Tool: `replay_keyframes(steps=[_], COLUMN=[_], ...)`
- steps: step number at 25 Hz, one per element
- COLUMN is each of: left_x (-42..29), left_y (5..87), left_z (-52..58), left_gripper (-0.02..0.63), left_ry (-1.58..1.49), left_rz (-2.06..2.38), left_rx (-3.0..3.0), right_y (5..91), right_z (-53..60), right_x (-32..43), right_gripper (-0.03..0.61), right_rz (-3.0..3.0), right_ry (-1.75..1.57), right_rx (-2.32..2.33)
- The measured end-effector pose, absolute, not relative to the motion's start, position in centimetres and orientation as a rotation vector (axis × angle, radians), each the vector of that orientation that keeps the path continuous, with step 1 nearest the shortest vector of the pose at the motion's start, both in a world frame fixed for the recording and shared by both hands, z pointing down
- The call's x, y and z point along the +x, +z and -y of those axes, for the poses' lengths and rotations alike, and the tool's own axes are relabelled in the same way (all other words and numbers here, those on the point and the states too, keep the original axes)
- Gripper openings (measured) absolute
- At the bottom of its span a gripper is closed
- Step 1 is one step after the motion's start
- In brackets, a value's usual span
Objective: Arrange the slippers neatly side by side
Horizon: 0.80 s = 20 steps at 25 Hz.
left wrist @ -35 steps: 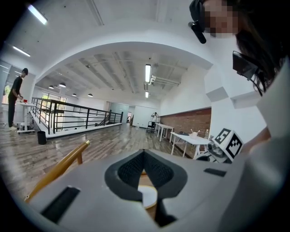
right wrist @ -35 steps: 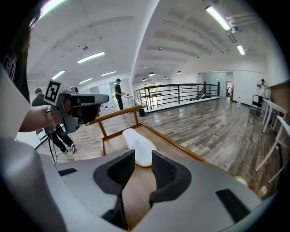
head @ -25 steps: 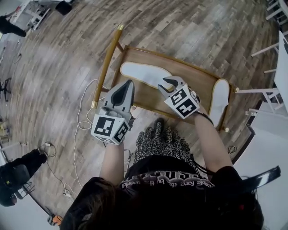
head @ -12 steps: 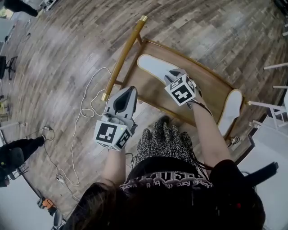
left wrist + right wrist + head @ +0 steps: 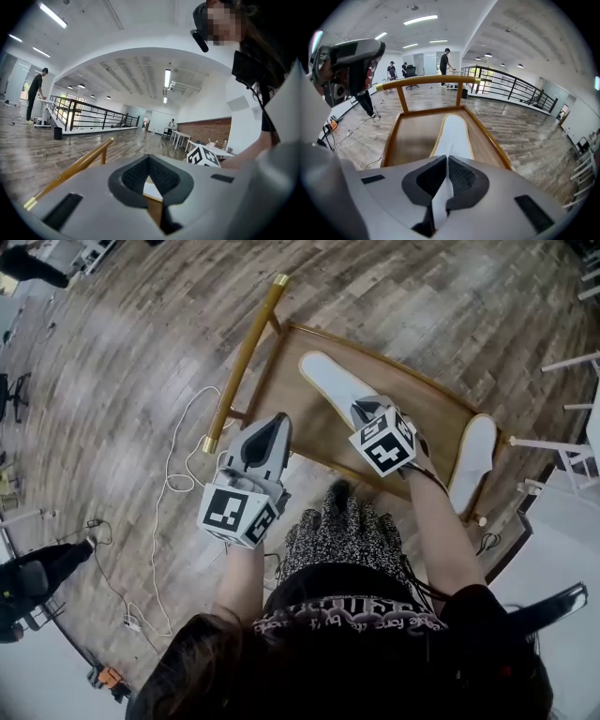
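A white slipper (image 5: 328,379) lies sole-up in the middle of a low wooden tray (image 5: 441,418), toe toward the brass rail (image 5: 242,362). My right gripper (image 5: 368,412) is shut on this slipper's near end; the right gripper view shows the white slipper (image 5: 453,131) pinched between the jaws of that gripper (image 5: 447,161). The second white slipper (image 5: 472,460) rests at the tray's right end, apart from the first. My left gripper (image 5: 277,420) hovers at the tray's front-left edge. In its own view the left gripper (image 5: 149,160) is shut, with nothing between its jaws.
A white cable (image 5: 178,474) loops over the wooden floor left of the tray. White furniture legs (image 5: 562,362) stand at the right. Someone in dark clothes (image 5: 28,577) is at the lower left. The tray's raised rim (image 5: 487,136) runs beside the held slipper.
My right gripper moved onto the near end of the middle slipper and now grips it. The left gripper stayed at the tray's front-left edge. The head view shifted slightly.
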<state>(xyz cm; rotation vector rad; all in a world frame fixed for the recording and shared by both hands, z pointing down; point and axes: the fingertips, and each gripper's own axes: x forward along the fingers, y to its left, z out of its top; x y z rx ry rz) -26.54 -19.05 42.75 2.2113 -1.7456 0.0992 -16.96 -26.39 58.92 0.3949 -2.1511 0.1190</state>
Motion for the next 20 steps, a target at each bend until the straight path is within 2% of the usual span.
replay_keyframes(steps=[7, 13, 20], left_x=[-21.1, -16.0, -15.2], left_y=[41.4, 40.4, 40.8], left_z=[21.4, 22.3, 21.8], left_gripper=[0.002, 0.002, 0.002], left_ry=[0.095, 0.101, 0.106], left_rz=[1.616, 1.508, 1.485], left_rx=[2.338, 2.440, 2.428], right_y=[55.4, 57.9, 60.8], right_z=[24.2, 19.5, 21.9], right_x=[-9.8, -5.6, -0.9], right_gripper=[0.013, 0.014, 0.015], right_rz=[2.171, 2.072, 1.971], right_ry=[0.123, -0.018, -0.064], right_rx=[0.512, 0.200, 0.392])
